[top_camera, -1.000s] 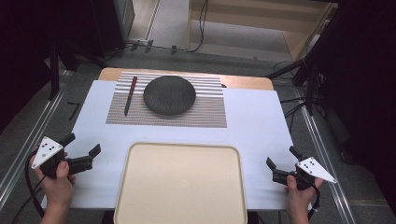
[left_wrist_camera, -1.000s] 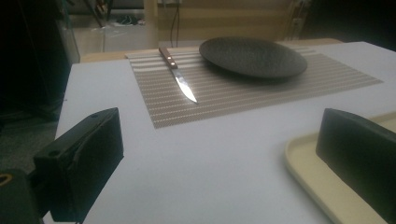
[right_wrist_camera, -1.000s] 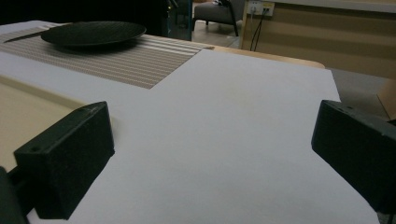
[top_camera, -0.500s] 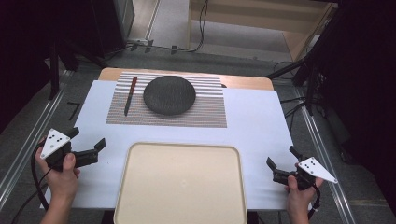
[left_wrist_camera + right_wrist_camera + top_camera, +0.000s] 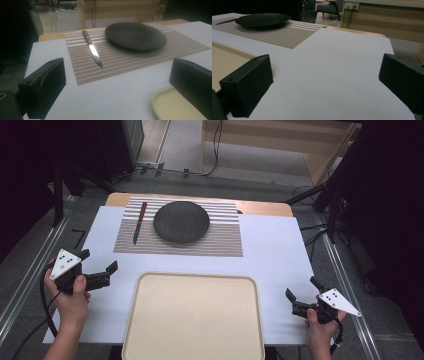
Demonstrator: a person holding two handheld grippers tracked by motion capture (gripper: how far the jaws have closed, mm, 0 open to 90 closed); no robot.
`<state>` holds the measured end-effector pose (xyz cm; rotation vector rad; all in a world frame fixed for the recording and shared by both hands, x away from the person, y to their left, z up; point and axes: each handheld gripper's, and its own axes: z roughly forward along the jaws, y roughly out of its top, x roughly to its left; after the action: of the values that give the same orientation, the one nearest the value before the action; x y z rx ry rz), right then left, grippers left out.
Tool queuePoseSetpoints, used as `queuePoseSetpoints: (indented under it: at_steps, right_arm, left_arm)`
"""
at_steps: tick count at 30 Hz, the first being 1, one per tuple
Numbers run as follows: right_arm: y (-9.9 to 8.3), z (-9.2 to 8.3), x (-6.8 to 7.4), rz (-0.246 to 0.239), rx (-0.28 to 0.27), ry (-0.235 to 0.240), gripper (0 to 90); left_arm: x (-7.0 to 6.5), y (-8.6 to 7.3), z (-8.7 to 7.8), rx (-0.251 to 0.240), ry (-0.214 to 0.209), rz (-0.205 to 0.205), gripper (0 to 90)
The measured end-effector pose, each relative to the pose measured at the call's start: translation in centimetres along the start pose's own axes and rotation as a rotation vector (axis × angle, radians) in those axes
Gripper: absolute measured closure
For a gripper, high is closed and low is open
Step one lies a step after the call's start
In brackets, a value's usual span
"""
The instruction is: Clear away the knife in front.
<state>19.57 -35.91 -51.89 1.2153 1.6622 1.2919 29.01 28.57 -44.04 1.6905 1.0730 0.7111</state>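
Both grippers, left [image 5: 98,270] and right [image 5: 300,292], stand wide open and empty while we judge the wooden-handled steel knife [image 5: 92,48], lying flat on the striped woven placemat [image 5: 140,56], light, rigid, slippery-bladed, best gripped at its handle.

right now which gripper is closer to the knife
The left gripper; the knife lies on the placemat's left side, while the right gripper is beyond the tray.

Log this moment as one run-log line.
left gripper: open, empty, aimed toward knife | right gripper: open, empty | knife and plate: on striped mat | tray: empty
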Motion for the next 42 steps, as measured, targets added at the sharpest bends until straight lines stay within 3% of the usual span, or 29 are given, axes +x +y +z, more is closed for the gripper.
queuePoseSetpoints:
  at_steps: [12, 24, 42]
  right_arm:
    - [0.0, 0.1, 0.0, -0.002, 0.000, 0.005, 0.0]
    - [0.0, 0.1, 0.0, 0.000, 0.002, 0.002, 0.0]
    - [0.0, 0.1, -0.1, 0.009, 0.001, 0.006, 0.0]
  left_arm:
    - [-0.3, 1.7, 1.9, -0.001, -0.016, 0.009, 0.5]
    - [0.1, 2.6, 3.2, 0.018, -0.002, 0.019, 0.5]
    - [0.6, 3.7, 6.5, 0.049, -0.001, -0.003, 0.5]
